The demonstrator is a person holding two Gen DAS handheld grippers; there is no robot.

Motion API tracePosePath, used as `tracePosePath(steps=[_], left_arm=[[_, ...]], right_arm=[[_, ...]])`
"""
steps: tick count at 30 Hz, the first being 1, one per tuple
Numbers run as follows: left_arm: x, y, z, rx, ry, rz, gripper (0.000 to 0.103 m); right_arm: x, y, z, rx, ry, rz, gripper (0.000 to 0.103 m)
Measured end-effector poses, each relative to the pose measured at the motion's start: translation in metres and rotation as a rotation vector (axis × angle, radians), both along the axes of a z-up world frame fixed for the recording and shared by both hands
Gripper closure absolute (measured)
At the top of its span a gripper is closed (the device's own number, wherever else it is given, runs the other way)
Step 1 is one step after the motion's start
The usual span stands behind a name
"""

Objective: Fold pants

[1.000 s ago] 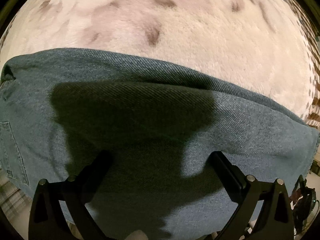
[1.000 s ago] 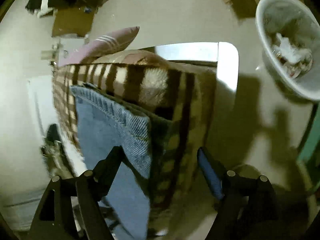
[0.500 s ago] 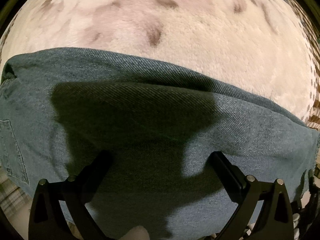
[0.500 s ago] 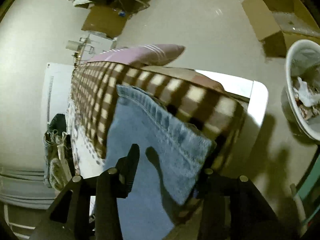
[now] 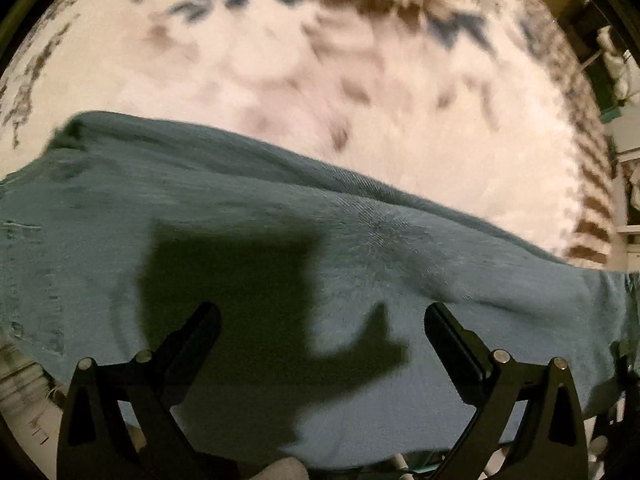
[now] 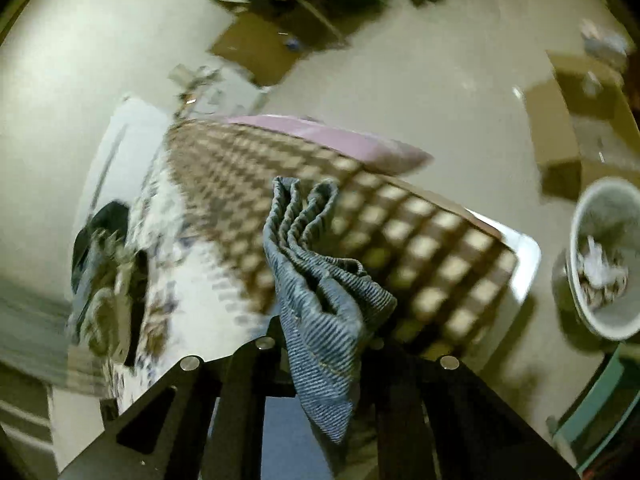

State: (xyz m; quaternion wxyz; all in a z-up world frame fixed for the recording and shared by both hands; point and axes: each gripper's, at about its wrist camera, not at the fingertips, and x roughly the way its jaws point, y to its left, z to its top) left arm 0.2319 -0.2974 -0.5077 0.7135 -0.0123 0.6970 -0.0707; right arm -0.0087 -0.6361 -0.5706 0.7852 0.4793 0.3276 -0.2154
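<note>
right gripper clenched on bunched pants — left gripper fingers spread.

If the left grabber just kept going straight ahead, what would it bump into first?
Most likely the jeans. The left gripper has its jaws wide open, and denim fills the view right ahead of them. The fluffy white blanket shows only beyond the jeans' far edge. How far off the denim is, the picture cannot show.

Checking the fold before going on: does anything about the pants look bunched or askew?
Yes. In the right wrist view, the denim pants are crumpled into ridged pleats in the shut right claw, not flat. Under the open left claw the cloth lies smooth on the blanket.
</note>
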Motion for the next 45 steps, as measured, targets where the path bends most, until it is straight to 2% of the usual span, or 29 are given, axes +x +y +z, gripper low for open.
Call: tracePosePath(steps=[5,8,10,15,20,23,25,26,27,29,30,33,37,39,41,42,43,44,45], left_arm=[[-0.009,0.056,0.038,-0.067,-0.034,0.031,0.000],[-0.011,0.104,0.053,-0.070,-0.050,0.051,0.000],[-0.013,0.136,0.056,-0.058,-0.064,0.084,0.000],[-0.016,0.229,0.041,-0.003,-0.057,0.189,0.000],[-0.027,0.298,0.022,0.007,-0.035,0.289,0.000],[-0.033,0.325,0.016,-0.003,-0.029,0.325,0.000],[-0.037,0.335,0.015,-0.010,-0.033,0.328,0.000],[-0.038,0.338,0.015,-0.014,-0.034,0.323,0.000],[-0.040,0.340,0.016,-0.027,-0.033,0.313,0.000],[-0.045,0.348,0.021,-0.051,-0.042,0.295,0.000],[-0.043,0.346,0.022,-0.066,-0.048,0.287,0.000],[-0.036,0.327,0.022,-0.144,-0.033,0.269,0.000],[-0.014,0.289,0.005,-0.281,0.017,0.284,0.000],[-0.005,0.268,-0.008,-0.269,0.032,0.263,0.000],[0.001,0.252,-0.024,-0.205,0.048,0.214,0.000],[0.003,0.244,-0.025,-0.164,0.022,0.184,0.003],[0.005,0.238,-0.021,-0.156,-0.021,0.158,0.008],[0.004,0.235,-0.014,-0.148,-0.063,0.139,0.041],[0.003,0.229,-0.006,-0.158,-0.102,0.109,0.086]], right_arm=[[0.036,0.070,0.064,-0.074,-0.057,0.146,0.091],[0.059,0.127,0.081,-0.077,-0.067,0.242,0.091],[0.073,0.167,0.082,-0.058,-0.061,0.304,0.091],[0.110,0.280,0.064,-0.043,-0.010,0.500,0.092],[0.126,0.396,0.016,-0.062,0.083,0.715,0.092],[0.129,0.447,-0.010,-0.095,0.156,0.819,0.092],[0.133,0.469,-0.026,-0.134,0.240,0.866,0.086],[0.133,0.476,-0.034,-0.135,0.288,0.869,0.083],[0.134,0.476,-0.038,-0.100,0.310,0.876,0.068],[0.131,0.468,-0.037,0.024,0.307,0.880,0.049],[0.128,0.461,-0.031,0.049,0.284,0.867,0.045],[0.114,0.430,-0.008,0.026,0.253,0.813,0.039],[0.108,0.379,-0.006,-0.043,0.325,0.710,0.039],[0.113,0.352,-0.012,-0.079,0.400,0.653,0.039],[0.116,0.329,-0.022,-0.083,0.435,0.594,0.039],[0.118,0.319,-0.027,-0.086,0.458,0.572,0.039],[0.119,0.311,-0.033,-0.080,0.475,0.550,0.039],[0.121,0.302,-0.032,-0.076,0.480,0.537,0.039],[0.122,0.297,-0.034,-0.080,0.486,0.524,0.039]])
